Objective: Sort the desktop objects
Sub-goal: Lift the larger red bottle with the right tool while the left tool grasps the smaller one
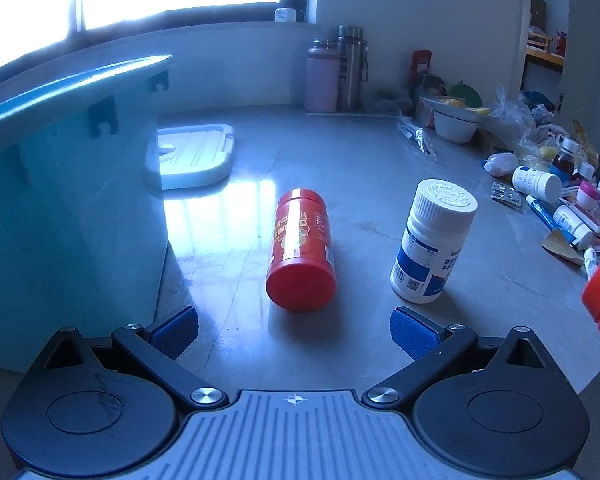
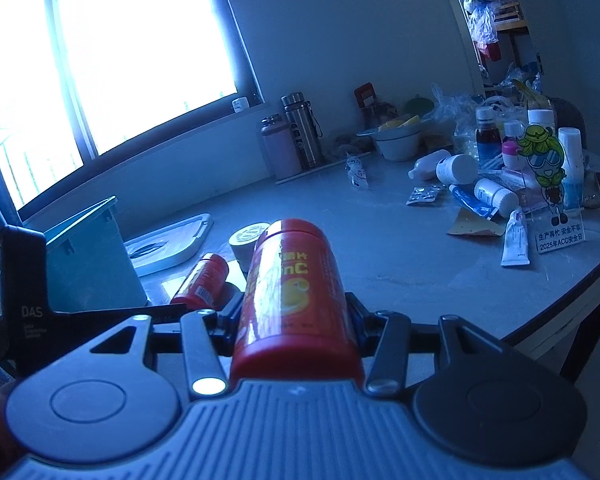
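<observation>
My left gripper [image 1: 294,332] is open, its blue pads [image 1: 174,332] wide apart just above the table. Just ahead of it a red bottle [image 1: 300,248] lies on its side, its cap end toward me, clear of the pads. To its right a white medicine bottle [image 1: 432,240] with a blue label stands upright. My right gripper [image 2: 296,312] is shut on a second red bottle [image 2: 296,292], held lengthwise above the table. Beyond it I see the lying red bottle [image 2: 204,280] and the white medicine bottle's cap [image 2: 250,236].
A teal bin [image 1: 60,200] stands close on the left, its white lid [image 1: 196,156] flat behind it. Two flasks [image 1: 340,72] and a bowl [image 1: 456,124] line the back wall. Several medicine bottles, tubes and a sign [image 2: 552,184] crowd the right side near the table edge [image 2: 560,300].
</observation>
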### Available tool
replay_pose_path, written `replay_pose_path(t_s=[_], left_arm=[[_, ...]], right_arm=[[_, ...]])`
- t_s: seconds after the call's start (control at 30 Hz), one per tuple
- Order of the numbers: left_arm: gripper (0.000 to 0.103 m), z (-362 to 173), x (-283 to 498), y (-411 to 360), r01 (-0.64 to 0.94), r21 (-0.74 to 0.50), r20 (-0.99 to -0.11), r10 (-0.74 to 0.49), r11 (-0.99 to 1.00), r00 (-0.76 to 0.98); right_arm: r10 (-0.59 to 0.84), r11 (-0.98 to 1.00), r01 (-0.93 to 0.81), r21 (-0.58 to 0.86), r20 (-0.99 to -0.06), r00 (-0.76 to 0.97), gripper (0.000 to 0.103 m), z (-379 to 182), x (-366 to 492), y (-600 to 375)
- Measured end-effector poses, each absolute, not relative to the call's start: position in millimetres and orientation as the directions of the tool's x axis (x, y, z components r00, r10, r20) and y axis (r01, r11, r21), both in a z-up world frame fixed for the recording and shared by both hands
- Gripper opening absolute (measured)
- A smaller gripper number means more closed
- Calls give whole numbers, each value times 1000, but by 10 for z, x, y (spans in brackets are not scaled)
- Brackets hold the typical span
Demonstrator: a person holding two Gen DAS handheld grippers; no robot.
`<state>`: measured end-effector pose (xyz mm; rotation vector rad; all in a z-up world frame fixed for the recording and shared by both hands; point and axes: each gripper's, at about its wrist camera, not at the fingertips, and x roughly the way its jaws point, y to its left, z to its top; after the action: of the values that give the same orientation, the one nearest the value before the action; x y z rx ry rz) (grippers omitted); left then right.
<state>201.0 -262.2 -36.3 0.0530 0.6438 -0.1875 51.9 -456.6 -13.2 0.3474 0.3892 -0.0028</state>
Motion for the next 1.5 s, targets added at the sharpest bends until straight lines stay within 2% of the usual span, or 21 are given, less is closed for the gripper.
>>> replay_pose_path(t_s=[0.8, 1.37, 1.43, 1.47, 1.5], left_arm=[[103, -446, 2481, -2871, 180, 8, -608, -138, 984, 782], [103, -669, 3104, -2953, 169, 26, -666, -109, 985, 738], [99, -694, 3196, -2950, 170, -7, -680, -129, 985, 722], [90, -706, 3244, -2957, 170, -21, -681, -139, 985, 719], [69, -702, 3256, -2979, 173, 0, -674, -128, 985, 728]], right_arm=[[37, 935, 108, 337, -396, 917, 50, -211, 554, -4731], [35, 935, 115, 335, -411, 911, 50, -247, 766, -4758], [39, 935, 113, 337, -414, 910, 50, -252, 787, -4764], [40, 934, 114, 338, -416, 909, 50, -257, 794, -4767], [41, 934, 114, 339, -418, 907, 50, -263, 802, -4770]])
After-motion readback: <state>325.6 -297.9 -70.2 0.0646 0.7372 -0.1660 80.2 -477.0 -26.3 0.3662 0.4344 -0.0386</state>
